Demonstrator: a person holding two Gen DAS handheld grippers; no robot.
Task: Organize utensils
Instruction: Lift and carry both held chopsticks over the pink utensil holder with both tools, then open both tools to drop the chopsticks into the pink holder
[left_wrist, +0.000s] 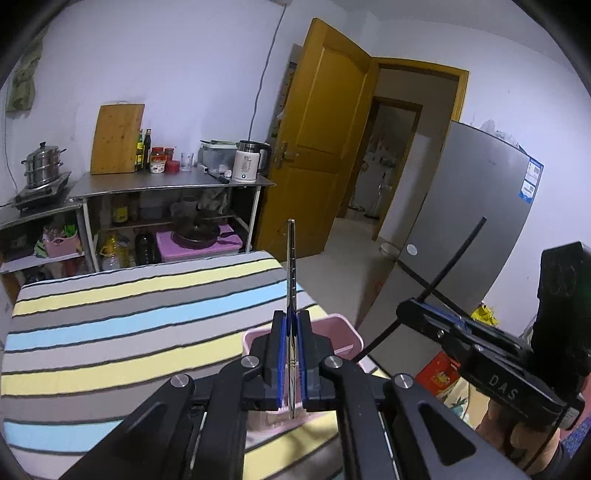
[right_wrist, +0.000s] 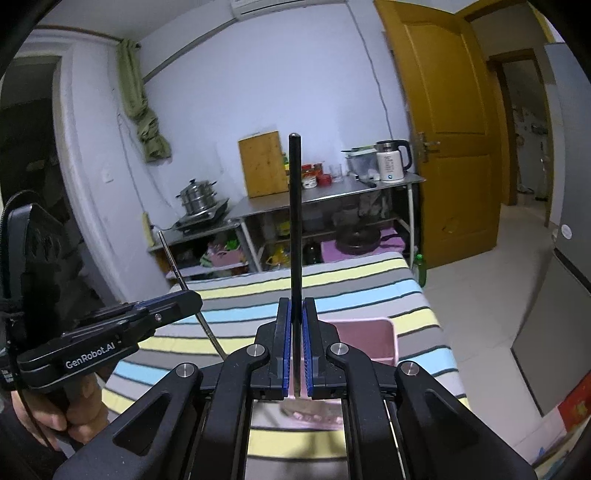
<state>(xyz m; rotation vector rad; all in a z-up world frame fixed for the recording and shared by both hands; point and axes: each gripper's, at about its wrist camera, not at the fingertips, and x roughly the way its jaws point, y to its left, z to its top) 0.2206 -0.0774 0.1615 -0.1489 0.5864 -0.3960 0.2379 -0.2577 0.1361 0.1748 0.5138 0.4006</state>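
My left gripper (left_wrist: 291, 318) is shut on a thin silver metal utensil (left_wrist: 291, 266) that stands upright between its blue pads. My right gripper (right_wrist: 295, 306) is shut on a black chopstick (right_wrist: 294, 221), also upright. A pink basket (left_wrist: 340, 332) sits on the striped table just below and beyond both grippers; it also shows in the right wrist view (right_wrist: 373, 339). In the left wrist view the right gripper (left_wrist: 424, 310) appears at the right with the black chopstick (left_wrist: 458, 251) slanting. In the right wrist view the left gripper (right_wrist: 188, 299) appears at the left with the silver utensil (right_wrist: 173, 266).
The table wears a striped cloth (left_wrist: 129, 314). Behind it stands a steel shelf (left_wrist: 173, 184) with a kettle (left_wrist: 249, 160), cutting board (left_wrist: 117, 138), jars and a steamer pot (left_wrist: 42, 166). An open wooden door (left_wrist: 317, 140) and a grey fridge (left_wrist: 461, 221) are to the right.
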